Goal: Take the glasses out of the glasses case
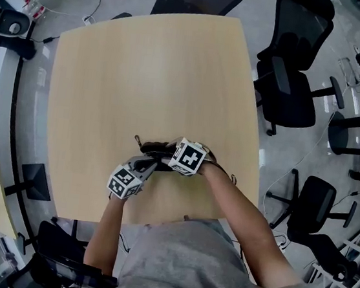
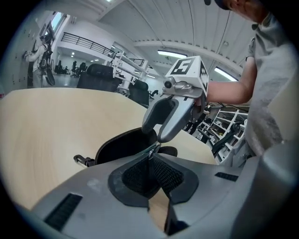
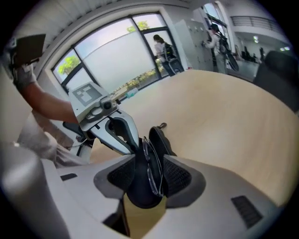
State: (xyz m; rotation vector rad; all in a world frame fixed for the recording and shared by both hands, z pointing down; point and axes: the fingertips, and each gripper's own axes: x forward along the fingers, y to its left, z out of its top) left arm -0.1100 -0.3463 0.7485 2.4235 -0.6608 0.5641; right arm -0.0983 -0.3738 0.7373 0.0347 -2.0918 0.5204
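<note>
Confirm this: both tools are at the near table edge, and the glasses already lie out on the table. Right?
No. The glasses are not out on the table; the right gripper view shows them inside the glasses case, between the right tool's jaws. The rest stands.

We find the table [image 1: 156, 72] brightly and evenly lit from above in the head view. Its pale top carries no hard glare, and shadows on it are faint. The table's edges bow outward there, as a wide lens makes them.

In the left gripper view, long ceiling lights [image 2: 170, 53] above the table burn out to white. In the right gripper view, a large window [image 3: 117, 51] beyond the table washes out almost white, and daylight falls across the tabletop from that side.

Both gripper views bend straight lines strongly and fall to black at the corners. Nearest the lens, the bodies of the left gripper [image 2: 152, 153] and right gripper [image 3: 150, 156] look soft, while the table beyond them is sharper.
</note>
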